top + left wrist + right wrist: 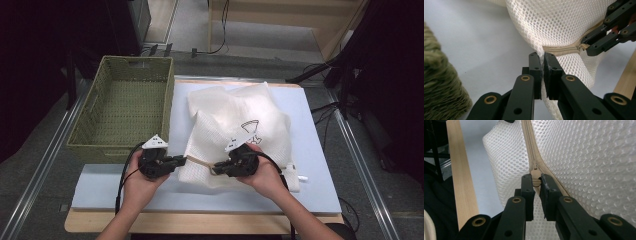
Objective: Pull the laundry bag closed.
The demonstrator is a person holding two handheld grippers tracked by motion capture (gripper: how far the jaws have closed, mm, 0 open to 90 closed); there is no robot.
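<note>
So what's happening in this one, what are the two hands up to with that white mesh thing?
A person is working the zipper of a white mesh bag that lies on the table beside a green woven basket. The left tool is shut on the mesh at the end of the zipper, pinning the bag. The right tool is shut on the beige zipper pull. In the high view, the zipper strip stretches between the two tools at the bag's near edge.
</note>
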